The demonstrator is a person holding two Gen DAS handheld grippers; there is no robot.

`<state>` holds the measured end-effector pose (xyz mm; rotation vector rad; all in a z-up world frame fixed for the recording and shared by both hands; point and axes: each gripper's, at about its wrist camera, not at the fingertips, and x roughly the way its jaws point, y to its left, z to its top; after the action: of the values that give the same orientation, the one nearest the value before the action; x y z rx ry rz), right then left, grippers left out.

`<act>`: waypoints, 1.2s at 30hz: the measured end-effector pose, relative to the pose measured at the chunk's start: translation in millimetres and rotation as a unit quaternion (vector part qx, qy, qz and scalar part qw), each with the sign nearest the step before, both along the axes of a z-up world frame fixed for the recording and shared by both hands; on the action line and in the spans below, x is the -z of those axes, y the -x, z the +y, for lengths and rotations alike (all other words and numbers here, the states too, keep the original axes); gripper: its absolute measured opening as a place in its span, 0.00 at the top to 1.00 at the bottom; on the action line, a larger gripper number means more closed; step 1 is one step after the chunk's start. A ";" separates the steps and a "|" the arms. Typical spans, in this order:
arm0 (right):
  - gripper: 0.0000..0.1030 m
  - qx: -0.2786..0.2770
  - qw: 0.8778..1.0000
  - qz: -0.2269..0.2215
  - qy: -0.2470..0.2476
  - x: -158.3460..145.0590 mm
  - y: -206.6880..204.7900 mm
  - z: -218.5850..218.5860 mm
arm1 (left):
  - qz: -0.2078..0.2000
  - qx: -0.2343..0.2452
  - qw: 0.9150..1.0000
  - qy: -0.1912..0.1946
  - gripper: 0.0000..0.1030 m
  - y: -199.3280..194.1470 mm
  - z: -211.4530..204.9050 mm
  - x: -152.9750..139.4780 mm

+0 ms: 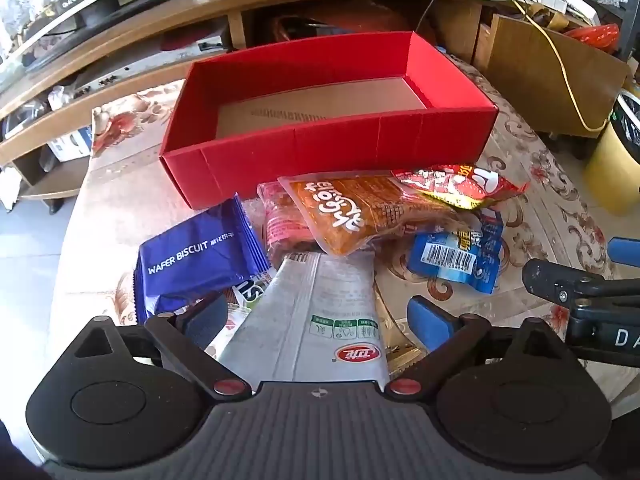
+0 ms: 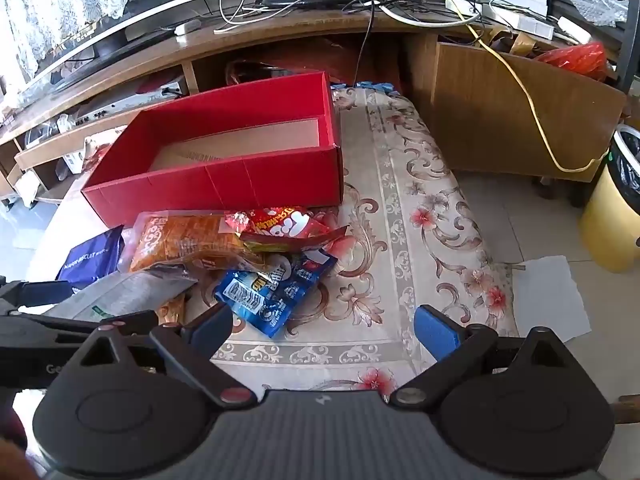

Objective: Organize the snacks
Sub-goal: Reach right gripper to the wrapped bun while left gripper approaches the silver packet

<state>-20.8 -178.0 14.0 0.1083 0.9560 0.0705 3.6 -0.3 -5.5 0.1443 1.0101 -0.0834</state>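
An empty red box [image 1: 320, 152] [image 2: 224, 184] stands on the flowered cloth. In front of it lies a pile of snacks: a silver pouch [image 1: 316, 312] [image 2: 128, 292], a purple wafer biscuit pack [image 1: 200, 252] [image 2: 92, 258], an orange pack [image 1: 360, 208] [image 2: 184, 240], a red pack [image 1: 460, 184] [image 2: 280, 224] and a blue pack [image 1: 460, 256] [image 2: 272, 292]. My left gripper [image 1: 316, 320] is open, its jaws on either side of the silver pouch, above it. My right gripper [image 2: 324, 326] is open and empty over the cloth, right of the blue pack.
A wooden TV stand [image 2: 280, 28] with cables runs behind the table. A wooden cabinet [image 2: 520, 112] and a yellow bin [image 2: 612, 220] stand to the right. White paper [image 2: 552, 296] lies on the floor. The right gripper's body shows in the left wrist view [image 1: 580, 292].
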 end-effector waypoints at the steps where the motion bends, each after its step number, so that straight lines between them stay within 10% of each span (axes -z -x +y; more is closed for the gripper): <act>1: 0.00 -0.001 1.000 0.001 0.001 0.5 -0.1 0.4 | 0.003 0.000 1.000 0.000 0.06 1.0 -0.7 0.0; 36: 0.00 -0.031 0.999 0.025 -0.011 -4.4 0.3 1.4 | 0.096 0.038 0.993 -0.054 0.13 -25.5 11.1 19.3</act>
<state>-21.1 -176.6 18.4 0.1003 1.0094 0.1356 29.2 10.8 -24.8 0.2783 1.2018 -0.1134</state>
